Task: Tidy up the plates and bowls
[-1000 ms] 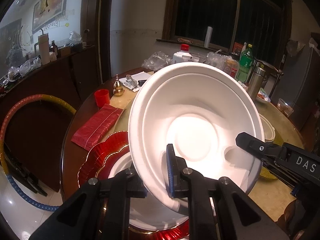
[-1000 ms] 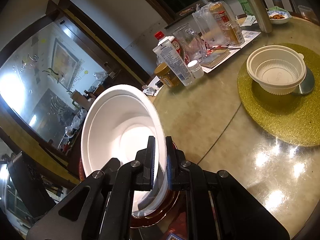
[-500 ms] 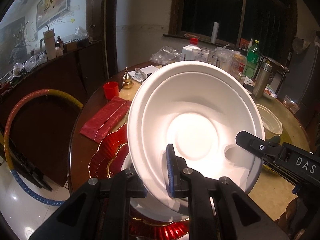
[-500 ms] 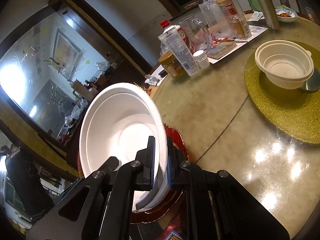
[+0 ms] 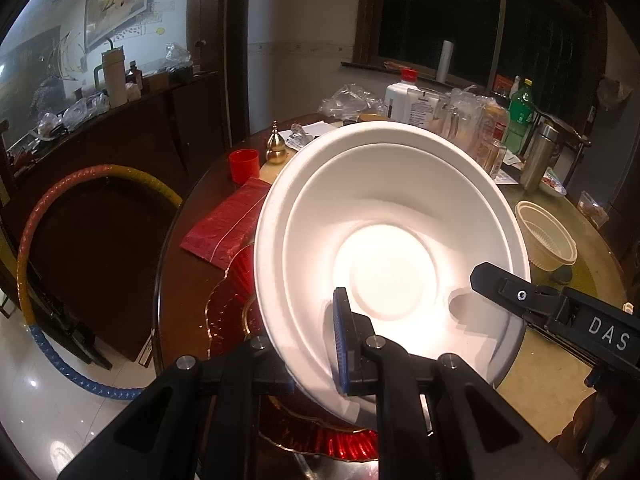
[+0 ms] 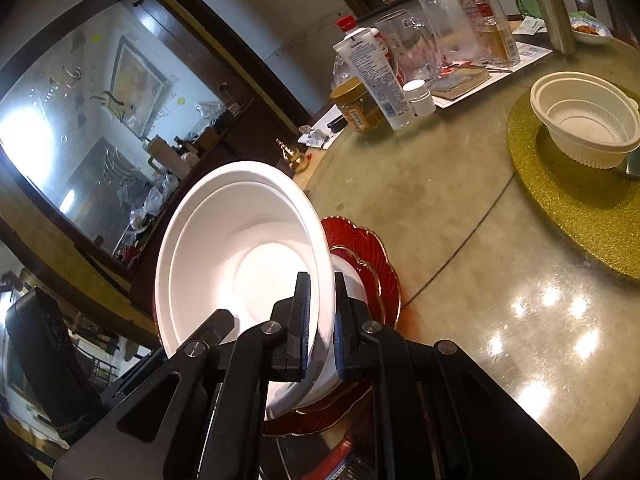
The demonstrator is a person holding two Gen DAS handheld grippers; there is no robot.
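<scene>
I have a white bowl (image 5: pixel 384 248) pinched by its rim from two sides. My left gripper (image 5: pixel 316 360) is clamped nearly closed on the near edge, one blue-padded finger inside the bowl and the other behind the wall. My right gripper (image 6: pixel 320 316) is closed just as tight on the rim at the bowl's right side, a finger on either face of the wall; in the left wrist view it (image 5: pixel 520 296) reaches in from the right.

The bowl is plain matte white, deep, with a broad flat rim, a stepped ring partway down the wall and a round flat bottom that glares under the light. It looks like moulded pulp or foam. It is tilted steeply, its mouth turned towards my left gripper, above a red scalloped plate (image 6: pixel 372 268) with a gold edge at the near left edge of the round table (image 6: pixel 460 248). Something white sits on that plate beneath the bowl.

Far right, a cream ribbed bowl (image 6: pixel 584 120) rests on a gold glitter mat (image 6: pixel 568 200).
</scene>
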